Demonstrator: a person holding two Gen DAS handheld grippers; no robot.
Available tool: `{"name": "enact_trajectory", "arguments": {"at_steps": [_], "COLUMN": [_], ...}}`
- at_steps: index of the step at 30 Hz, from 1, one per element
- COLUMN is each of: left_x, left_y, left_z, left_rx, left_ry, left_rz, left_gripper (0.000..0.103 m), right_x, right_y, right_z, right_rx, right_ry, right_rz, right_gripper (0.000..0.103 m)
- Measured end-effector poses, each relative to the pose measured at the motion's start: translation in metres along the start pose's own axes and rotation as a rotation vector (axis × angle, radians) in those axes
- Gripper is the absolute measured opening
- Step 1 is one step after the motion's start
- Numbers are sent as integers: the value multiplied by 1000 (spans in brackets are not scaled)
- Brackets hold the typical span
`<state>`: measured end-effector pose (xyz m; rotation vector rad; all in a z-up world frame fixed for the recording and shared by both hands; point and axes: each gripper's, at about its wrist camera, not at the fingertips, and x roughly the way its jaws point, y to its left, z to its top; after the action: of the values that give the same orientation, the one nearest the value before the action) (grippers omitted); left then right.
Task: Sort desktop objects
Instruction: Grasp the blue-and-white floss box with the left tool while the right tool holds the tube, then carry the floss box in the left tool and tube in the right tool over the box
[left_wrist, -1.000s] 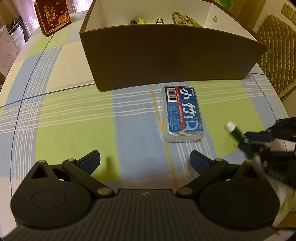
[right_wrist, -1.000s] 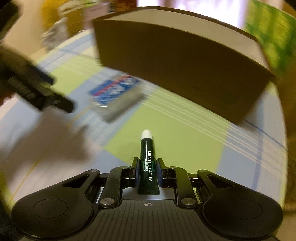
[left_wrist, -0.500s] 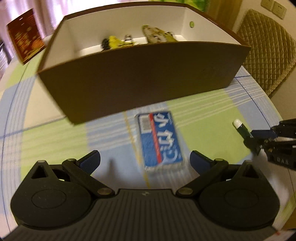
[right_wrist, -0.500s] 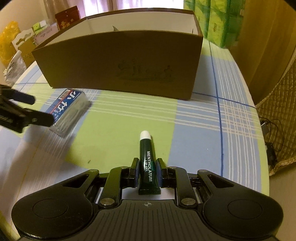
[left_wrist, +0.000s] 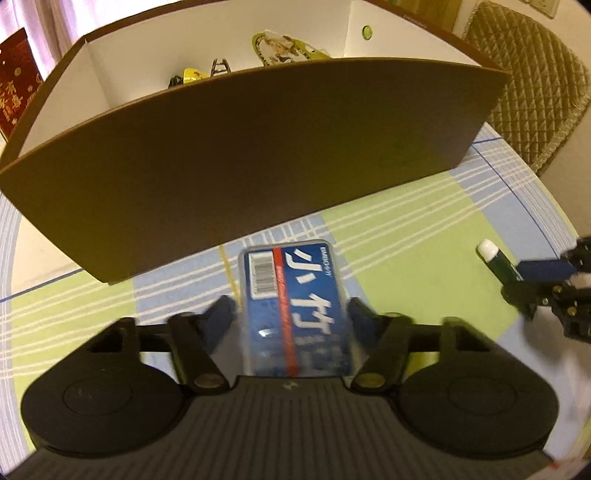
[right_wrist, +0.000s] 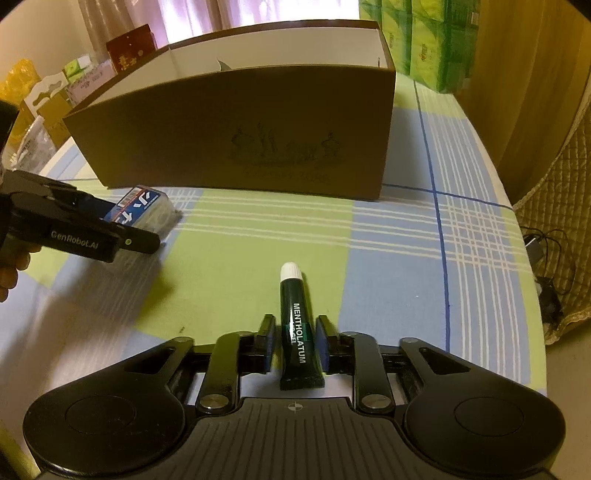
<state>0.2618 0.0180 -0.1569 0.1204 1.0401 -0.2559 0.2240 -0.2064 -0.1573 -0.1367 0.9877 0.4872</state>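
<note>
A blue floss-pick box lies flat on the checked tablecloth just in front of the brown carton. My left gripper straddles it, both pads against its long sides. From the right wrist view the same blue box sits partly hidden behind the left gripper. My right gripper is shut on a dark green lip-gel tube, white cap pointing toward the carton, held above the cloth. The tube and right gripper show at the left view's right edge.
Inside the carton lie a yellow-green packet and a binder clip. A red gift box stands far left. A quilted chair is past the table's right edge; green tissue packs are stacked behind.
My left gripper moved forward over the blue box and its fingers closed in on it. The right gripper steadied, still holding the tube in front of the carton.
</note>
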Motion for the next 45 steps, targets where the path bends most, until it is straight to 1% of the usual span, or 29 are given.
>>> {"name": "enact_trajectory", "arguments": {"at_steps": [1, 2, 6, 13, 18, 22, 28, 31, 33, 35, 45], "left_x": [-2, -4, -12, -36, -44, -37, -36, -37, -36, -37, -41], "left_y": [1, 3, 7, 3, 3, 3, -1, 1, 1, 0, -4], "left_z": [-2, -5, -16, -52, -61, -54, -53, -51, -51, -52, -60], "left_rx": [1, -6, -27, -58, -84, -104, -73, -73, -71, -72, -83], "left_ry": [0, 2, 11, 43, 54, 46, 28, 24, 24, 22, 26], "left_rz": [5, 7, 26, 40, 38, 41, 62, 62, 62, 62, 57], "left_gripper": [55, 54, 54, 54, 54, 54, 55, 54, 53, 53, 53], "right_x": [0, 0, 5, 13, 16, 16, 16, 15, 14, 14, 9], "right_y": [0, 1, 4, 5, 7, 9, 11, 13, 16, 18, 20], "right_z": [0, 0, 2, 9, 12, 13, 15, 14, 13, 11, 6], "right_rx": [-3, -7, -45, -99, -133, -147, -159, -171, -181, -188, -192], "right_ry": [-3, -6, -5, -10, -7, -7, -10, -14, -15, -15, -8], "right_rz": [-4, -10, -19, -25, -25, -24, -21, -16, -13, -12, -12], "right_gripper": [38, 47, 47, 47, 43, 40, 36, 29, 19, 14, 13]}}
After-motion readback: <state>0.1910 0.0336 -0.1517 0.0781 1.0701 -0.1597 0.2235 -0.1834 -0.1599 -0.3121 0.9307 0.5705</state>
